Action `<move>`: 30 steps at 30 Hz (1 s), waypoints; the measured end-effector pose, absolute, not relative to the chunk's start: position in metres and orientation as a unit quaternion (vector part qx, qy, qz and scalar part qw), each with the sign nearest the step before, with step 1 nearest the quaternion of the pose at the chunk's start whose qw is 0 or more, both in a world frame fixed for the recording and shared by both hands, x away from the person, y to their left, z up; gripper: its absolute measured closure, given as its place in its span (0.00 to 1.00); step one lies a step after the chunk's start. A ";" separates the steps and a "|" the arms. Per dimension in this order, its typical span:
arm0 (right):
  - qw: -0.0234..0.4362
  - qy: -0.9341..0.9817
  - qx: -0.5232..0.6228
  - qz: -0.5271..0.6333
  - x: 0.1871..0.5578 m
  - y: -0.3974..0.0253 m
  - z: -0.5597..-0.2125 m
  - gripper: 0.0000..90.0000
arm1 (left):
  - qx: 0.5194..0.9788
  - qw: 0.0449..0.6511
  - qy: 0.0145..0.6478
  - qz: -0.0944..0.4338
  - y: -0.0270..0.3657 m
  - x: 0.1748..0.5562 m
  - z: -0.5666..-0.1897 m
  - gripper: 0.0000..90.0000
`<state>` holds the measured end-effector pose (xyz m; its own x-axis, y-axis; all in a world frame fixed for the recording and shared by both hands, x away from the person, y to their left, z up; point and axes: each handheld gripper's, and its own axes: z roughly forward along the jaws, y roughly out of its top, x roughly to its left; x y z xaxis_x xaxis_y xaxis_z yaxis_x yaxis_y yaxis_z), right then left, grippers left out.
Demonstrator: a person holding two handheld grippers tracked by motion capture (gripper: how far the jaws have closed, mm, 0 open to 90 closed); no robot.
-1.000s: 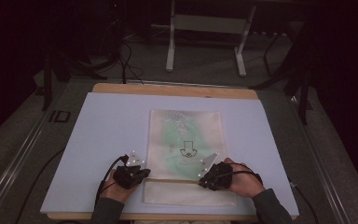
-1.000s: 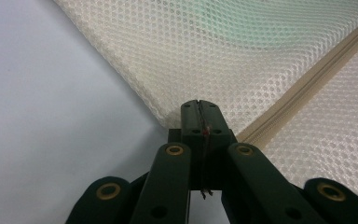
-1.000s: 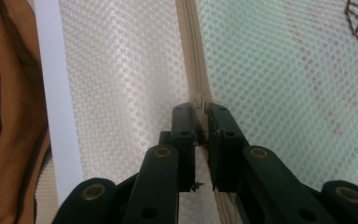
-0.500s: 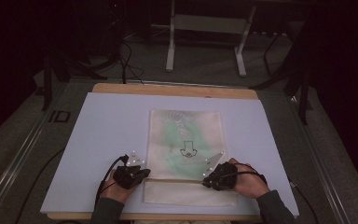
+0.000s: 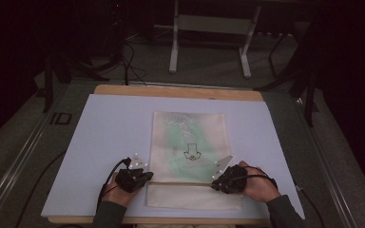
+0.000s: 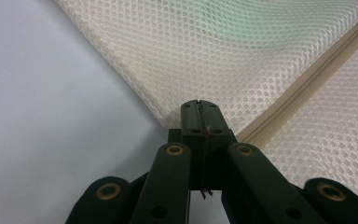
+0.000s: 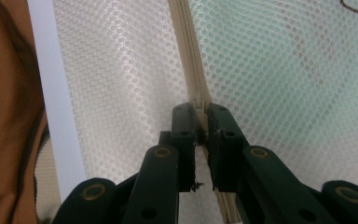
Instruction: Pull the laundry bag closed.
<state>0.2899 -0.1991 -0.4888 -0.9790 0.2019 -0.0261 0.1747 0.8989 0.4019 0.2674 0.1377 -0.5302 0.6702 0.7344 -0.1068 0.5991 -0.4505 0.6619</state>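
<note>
- Where the cream mesh zip bag (image 5: 190,156) lies flat on the pale lilac sheet covering the desk (image 5: 109,128), its beige zipper band (image 5: 180,182) runs across it near the person's edge, and both grippers sit at that band, one at each end.
- Left gripper (image 5: 145,175) meets the bag's left edge at the zipper's end; in the left gripper view the mesh bag (image 6: 242,60) spreads ahead of the jaws and the zipper band (image 6: 307,88) runs off to the upper right.
- Right gripper (image 5: 217,183) sits near the bag's right edge; in the right gripper view the zipper band (image 7: 189,56) runs straight ahead from between the jaws.
- Bare sheet lies open to the left, right and far side of the bag; the near edge of the desk is close behind both hands.
- Left jaws are pressed together, pinching the bag's corner at the zipper end.
- Right jaws stand a narrow gap apart, closed onto the zipper band between them.
</note>
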 end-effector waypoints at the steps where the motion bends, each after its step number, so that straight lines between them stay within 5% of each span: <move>1: 0.035 0.974 0.098 0.201 0.290 -0.200 -0.489 0.92 | 0.846 0.346 0.394 0.098 0.138 0.267 -0.530 1.00; 30: 0.042 0.969 0.152 0.191 0.290 -0.250 -0.489 0.91 | 0.846 0.345 0.394 0.098 0.137 0.267 -0.530 1.00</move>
